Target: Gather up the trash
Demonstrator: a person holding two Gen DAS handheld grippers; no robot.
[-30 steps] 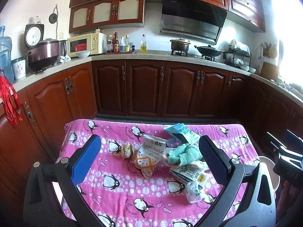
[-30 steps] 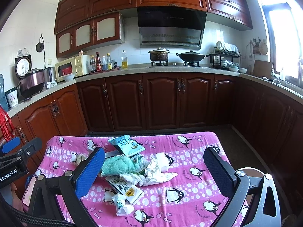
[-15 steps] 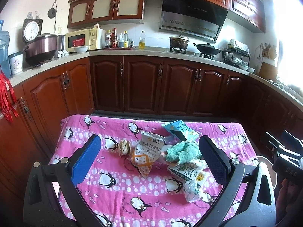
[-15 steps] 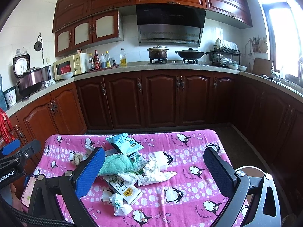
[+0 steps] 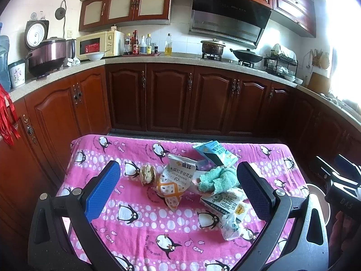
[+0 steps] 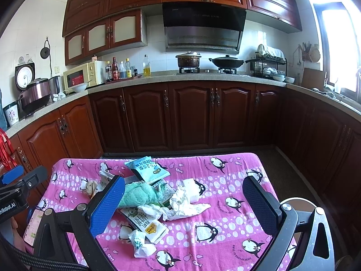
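Observation:
Trash lies in a heap on a table with a pink penguin cloth. It holds an orange-and-white snack bag, a crumpled brown wrapper, a light blue bag, a teal cloth, a flattened carton, a small plastic wrapper and white tissues. My left gripper is open and empty, above the heap's left part. My right gripper is open and empty, above the tissues.
Dark wooden kitchen cabinets run behind and to both sides of the table. A white round bin rim shows at the table's right side. The counter holds a microwave, rice cooker, bottles and pots.
Both views have risen and tilted slightly; the table and trash sit a little lower and farther. Both grippers stay open and empty. Nothing on the table has moved.

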